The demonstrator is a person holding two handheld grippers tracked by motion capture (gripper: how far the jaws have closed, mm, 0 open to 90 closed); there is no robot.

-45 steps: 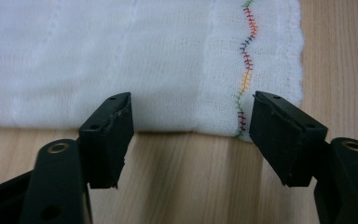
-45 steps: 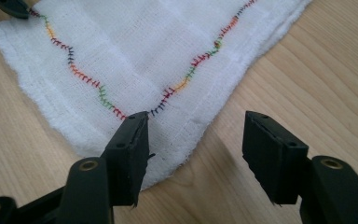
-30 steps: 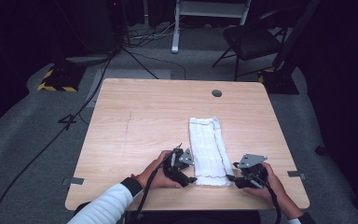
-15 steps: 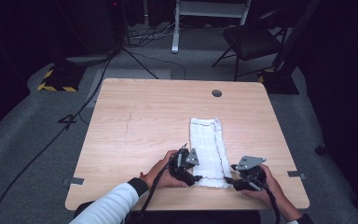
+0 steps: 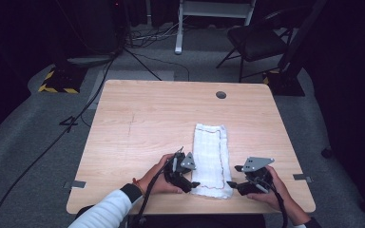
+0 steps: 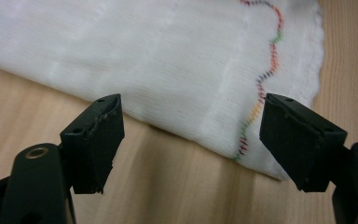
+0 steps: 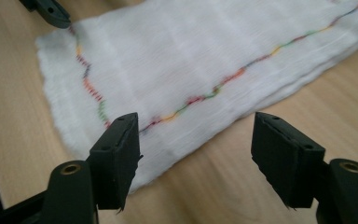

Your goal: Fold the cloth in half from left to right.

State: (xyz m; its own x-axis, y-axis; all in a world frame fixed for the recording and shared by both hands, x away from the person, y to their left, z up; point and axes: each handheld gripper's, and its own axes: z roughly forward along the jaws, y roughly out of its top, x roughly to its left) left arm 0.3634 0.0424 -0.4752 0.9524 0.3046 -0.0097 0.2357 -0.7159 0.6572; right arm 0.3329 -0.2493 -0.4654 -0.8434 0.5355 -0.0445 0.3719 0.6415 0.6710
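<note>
A white folded cloth (image 5: 211, 156) with a wavy multicoloured stitched line lies lengthwise on the wooden table (image 5: 147, 123), its near end close to the front edge. My left gripper (image 5: 193, 184) is at the cloth's near left corner, open, with the cloth's edge (image 6: 191, 84) just beyond its fingertips. My right gripper (image 5: 231, 183) is at the near right corner, also open, with the cloth (image 7: 191, 60) ahead of its jaws. Nothing is held between either pair of jaws. The left gripper's tip (image 7: 51, 11) shows at the top left of the right gripper view.
The table has a round cable hole (image 5: 221, 94) near its far edge. Beyond it stand a black chair (image 5: 256, 40), a white stand (image 5: 209, 14) and cables (image 5: 95, 90) on the grey floor. Dark drapes close off both sides.
My left gripper has moved right to the cloth's near left corner. The right gripper has edged slightly toward the near right corner. The cloth has stayed put.
</note>
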